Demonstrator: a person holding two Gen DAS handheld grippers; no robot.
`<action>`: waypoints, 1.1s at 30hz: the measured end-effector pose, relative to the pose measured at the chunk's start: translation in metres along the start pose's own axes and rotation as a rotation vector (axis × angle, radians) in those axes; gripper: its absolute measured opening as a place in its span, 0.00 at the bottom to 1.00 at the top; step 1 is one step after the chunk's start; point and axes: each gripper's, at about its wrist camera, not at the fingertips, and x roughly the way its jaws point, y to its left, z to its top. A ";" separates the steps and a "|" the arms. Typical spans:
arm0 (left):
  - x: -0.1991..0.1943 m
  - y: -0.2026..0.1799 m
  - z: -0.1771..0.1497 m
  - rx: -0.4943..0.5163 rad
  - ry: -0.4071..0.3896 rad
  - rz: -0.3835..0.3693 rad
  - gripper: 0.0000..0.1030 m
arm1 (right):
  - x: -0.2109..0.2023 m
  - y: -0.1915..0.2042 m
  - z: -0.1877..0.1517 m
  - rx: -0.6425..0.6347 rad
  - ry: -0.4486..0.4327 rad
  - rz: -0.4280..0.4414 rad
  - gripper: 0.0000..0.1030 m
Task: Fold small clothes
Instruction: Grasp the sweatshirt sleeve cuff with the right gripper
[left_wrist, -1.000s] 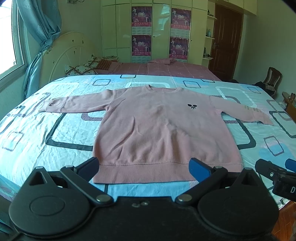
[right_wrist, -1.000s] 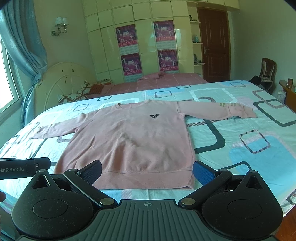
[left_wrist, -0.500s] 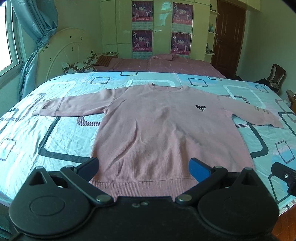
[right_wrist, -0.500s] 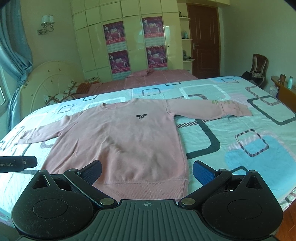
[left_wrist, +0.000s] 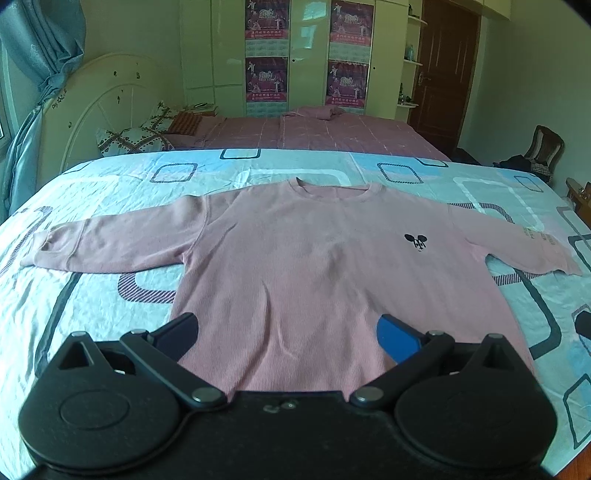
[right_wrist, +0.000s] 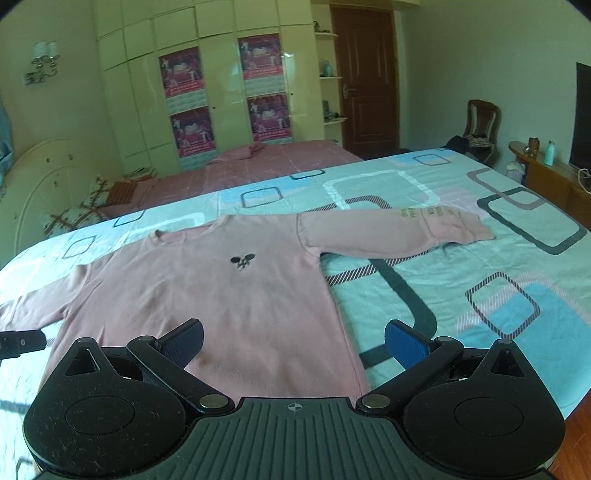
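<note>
Both hand-held grippers have advanced over the pink sweatshirt (left_wrist: 314, 266).

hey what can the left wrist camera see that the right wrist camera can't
Only the left wrist view shows the blue curtain and the whole left sleeve out to its cuff.

Only the right wrist view shows the wall lamp, the wooden sideboard with a green bottle, and the dark screen.

Both show the pink sweater lying flat on the patterned bedsheet, the posters on the wardrobe, the brown door and the chair. Both the left gripper and the right gripper are open above the hem.
</note>
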 end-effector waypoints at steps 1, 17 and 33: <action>0.005 0.002 0.006 0.008 -0.007 -0.001 0.99 | 0.004 0.000 0.005 0.008 -0.007 -0.008 1.00; 0.089 0.003 0.023 -0.019 0.079 0.025 0.99 | 0.082 -0.065 0.050 0.129 -0.046 -0.104 0.99; 0.146 -0.047 0.036 -0.038 0.084 0.112 0.99 | 0.217 -0.256 0.087 0.399 0.083 -0.179 0.71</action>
